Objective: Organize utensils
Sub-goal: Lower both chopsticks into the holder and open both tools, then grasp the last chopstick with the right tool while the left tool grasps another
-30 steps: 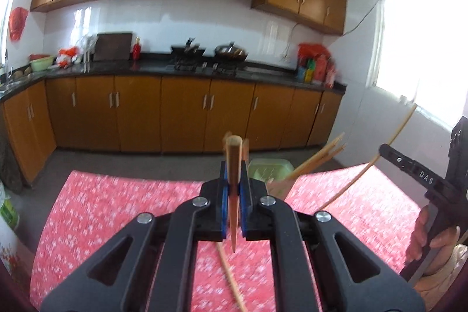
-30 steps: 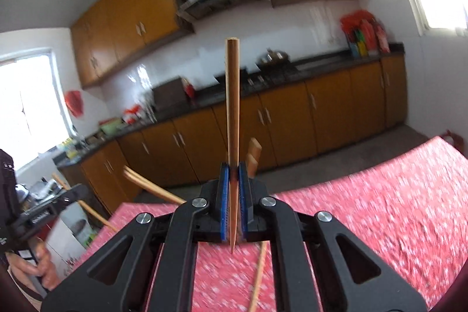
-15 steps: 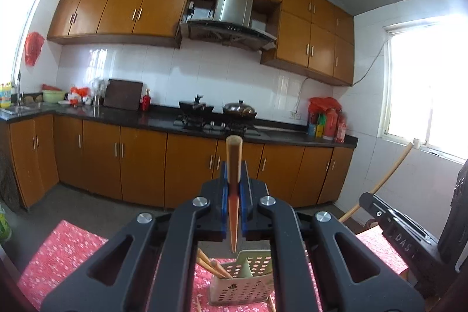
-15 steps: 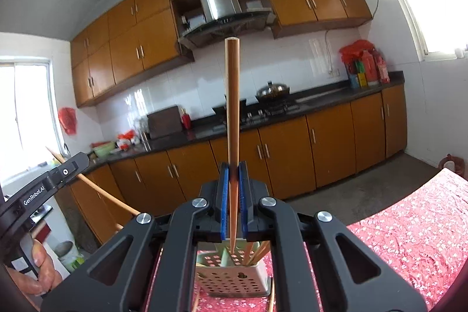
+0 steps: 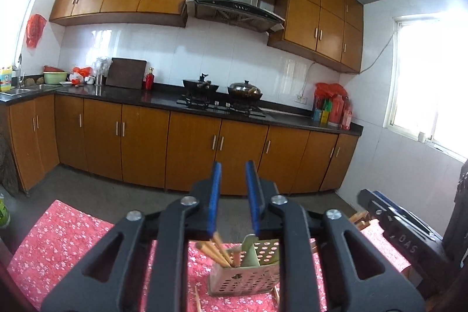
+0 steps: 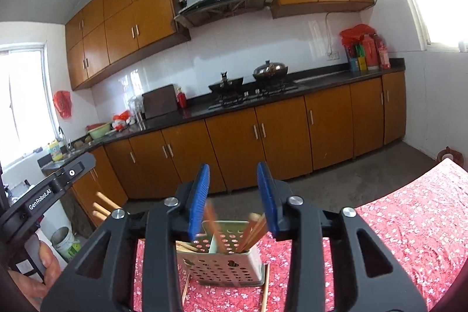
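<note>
A perforated pale-green utensil holder stands on the red floral tablecloth. Wooden chopsticks lean in its left compartment, and more chopsticks stand in its right one. My left gripper hovers above the holder; its jaws are opening and nothing is between the blue pads. My right gripper is also over the holder with its jaws opening. A blurred chopstick drops free between its pads into the holder. Each view shows the other gripper at its edge.
Loose chopsticks lie on the cloth beside the holder. A hand grips the left tool. Beyond the table's far edge are bare floor and wooden kitchen cabinets with a stove.
Both grippers held an upright chopstick over the holder; now both have opened. The left chopstick is gone from the jaws and the right one is falling into the holder.
</note>
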Demonstrator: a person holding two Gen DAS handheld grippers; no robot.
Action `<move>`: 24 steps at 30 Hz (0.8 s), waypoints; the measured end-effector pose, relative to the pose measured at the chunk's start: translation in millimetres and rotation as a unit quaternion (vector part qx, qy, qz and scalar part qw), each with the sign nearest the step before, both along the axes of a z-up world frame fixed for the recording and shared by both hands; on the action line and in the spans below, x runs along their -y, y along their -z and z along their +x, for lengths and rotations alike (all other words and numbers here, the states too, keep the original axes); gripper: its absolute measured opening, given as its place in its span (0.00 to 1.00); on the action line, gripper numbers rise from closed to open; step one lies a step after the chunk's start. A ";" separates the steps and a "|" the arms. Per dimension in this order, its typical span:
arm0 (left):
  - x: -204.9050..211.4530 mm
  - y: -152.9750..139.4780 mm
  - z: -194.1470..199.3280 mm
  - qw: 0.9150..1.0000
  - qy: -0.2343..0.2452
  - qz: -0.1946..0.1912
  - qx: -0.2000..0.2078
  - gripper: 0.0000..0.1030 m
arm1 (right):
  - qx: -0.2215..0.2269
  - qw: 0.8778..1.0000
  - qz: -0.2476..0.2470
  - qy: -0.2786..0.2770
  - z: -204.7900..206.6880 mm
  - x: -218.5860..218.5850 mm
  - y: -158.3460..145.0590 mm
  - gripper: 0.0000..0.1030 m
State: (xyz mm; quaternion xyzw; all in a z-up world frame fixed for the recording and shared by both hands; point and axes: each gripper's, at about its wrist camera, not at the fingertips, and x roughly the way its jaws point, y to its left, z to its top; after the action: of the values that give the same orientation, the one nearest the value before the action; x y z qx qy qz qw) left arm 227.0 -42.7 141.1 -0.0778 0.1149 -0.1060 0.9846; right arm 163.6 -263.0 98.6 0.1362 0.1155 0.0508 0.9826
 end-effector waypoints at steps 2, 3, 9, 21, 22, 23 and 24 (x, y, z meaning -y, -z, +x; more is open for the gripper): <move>-4.9 -4.0 -7.1 1.000 -0.004 -0.003 0.004 0.24 | 0.005 1.000 0.001 0.004 -6.5 4.0 -4.9 0.35; -9.2 -6.8 -13.4 1.000 -0.008 -0.004 0.007 0.25 | 0.007 1.000 0.000 0.008 -10.6 6.3 -6.7 0.35; -34.3 -1.6 -50.5 1.000 -0.030 0.008 -0.002 0.33 | -0.019 0.999 -0.014 0.042 -41.1 25.7 7.3 0.39; -65.1 147.5 -65.2 0.978 -0.028 0.042 -0.203 0.33 | -0.265 0.963 0.002 -0.041 -28.7 0.0 165.0 0.32; -61.7 156.2 -66.4 0.976 -0.021 0.041 -0.214 0.33 | -0.276 0.960 -0.001 -0.051 -28.0 -6.7 172.7 0.32; -58.7 163.9 -67.7 0.974 -0.014 0.039 -0.224 0.33 | -0.288 0.955 -0.010 -0.062 -26.2 -17.3 181.8 0.31; -55.2 170.3 -68.3 0.972 -0.006 0.038 -0.233 0.33 | -0.297 0.952 -0.018 -0.070 -24.7 -26.2 189.0 0.31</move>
State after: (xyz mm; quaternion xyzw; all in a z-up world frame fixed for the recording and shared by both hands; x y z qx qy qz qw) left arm 158.7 12.5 -29.2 -0.0639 0.3446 -0.0744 0.9336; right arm 138.8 -236.8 -90.4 0.1185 0.4119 0.0744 0.9004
